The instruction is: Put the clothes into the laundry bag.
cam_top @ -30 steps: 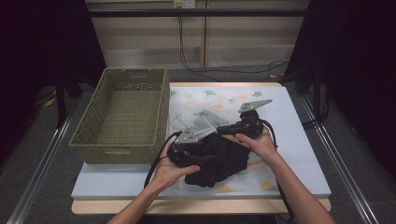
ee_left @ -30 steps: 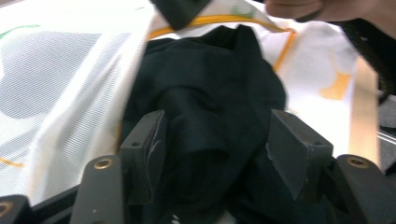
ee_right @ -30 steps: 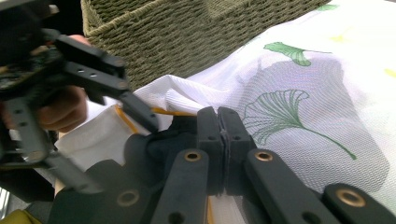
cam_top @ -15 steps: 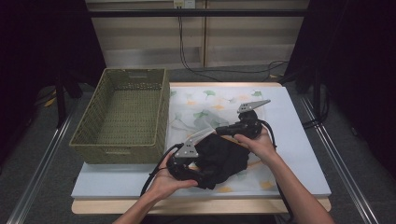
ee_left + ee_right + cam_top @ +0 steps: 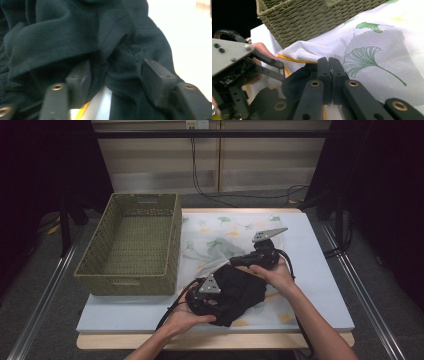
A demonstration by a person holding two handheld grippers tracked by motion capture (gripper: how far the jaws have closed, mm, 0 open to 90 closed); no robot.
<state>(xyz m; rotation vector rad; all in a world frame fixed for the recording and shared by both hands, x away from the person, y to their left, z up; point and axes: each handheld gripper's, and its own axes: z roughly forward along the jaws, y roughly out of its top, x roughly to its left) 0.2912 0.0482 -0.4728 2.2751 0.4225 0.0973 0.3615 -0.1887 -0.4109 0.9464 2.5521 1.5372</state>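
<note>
A black garment lies bunched on a white mesh bag printed with green leaves. My left gripper is at the garment's near left side, low on the table. Its jaws have just been closing; they stand apart with a thick fold of the black garment between them. My right gripper is at the garment's far edge, shut on the mesh bag's yellow-trimmed rim, with black cloth just behind it.
An empty woven basket stands at the left of the white board, close to the bag; its wall rises just behind the right jaws. Cables trail off the table's near edge.
My left gripper has moved down and toward the near edge, along the garment's left side. The right gripper has stayed where it was.
</note>
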